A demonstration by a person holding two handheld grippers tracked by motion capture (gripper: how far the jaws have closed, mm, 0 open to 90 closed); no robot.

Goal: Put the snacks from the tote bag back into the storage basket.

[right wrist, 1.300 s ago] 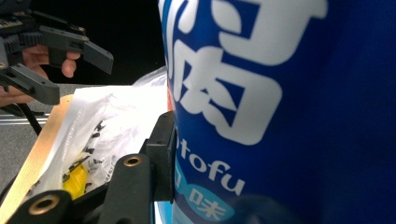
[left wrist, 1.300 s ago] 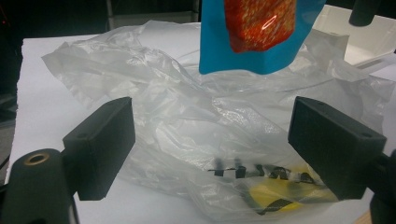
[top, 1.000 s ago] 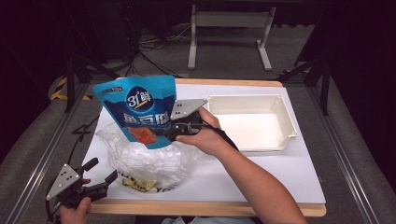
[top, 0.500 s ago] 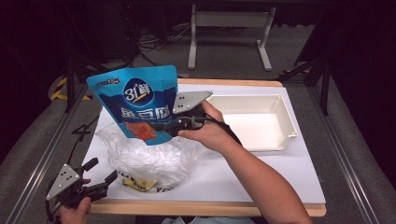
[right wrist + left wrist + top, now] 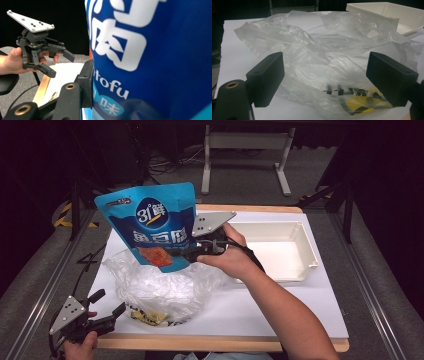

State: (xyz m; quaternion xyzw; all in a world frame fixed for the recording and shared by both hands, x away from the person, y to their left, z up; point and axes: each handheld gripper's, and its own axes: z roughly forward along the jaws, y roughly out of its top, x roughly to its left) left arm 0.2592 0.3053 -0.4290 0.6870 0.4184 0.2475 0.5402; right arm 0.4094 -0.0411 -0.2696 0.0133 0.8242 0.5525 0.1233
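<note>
A blue snack pouch [image 5: 152, 227] with white lettering hangs upright in the air above a crumpled clear plastic bag [image 5: 160, 282]. My right gripper [image 5: 192, 254] is shut on the pouch's lower right edge. In the right gripper view the pouch [image 5: 155, 57] sits close up, and one black jaw presses its side while the other jaw is hidden behind it. My left gripper [image 5: 107, 307] rests at the table's front left corner, open and holding nothing. Its jaws stand wide in front of the plastic bag [image 5: 324, 50], which holds something yellow and black.
A white rectangular tray [image 5: 300, 265] sits on the right half of the white table top, with nothing in it. The table's wooden front edge [image 5: 210, 342] runs just behind the left gripper. Dark floor, cables and a metal stand lie beyond the table.
My right gripper has lifted the blue pouch higher above the plastic bag and a little toward the left. The left gripper has stayed where it was.
</note>
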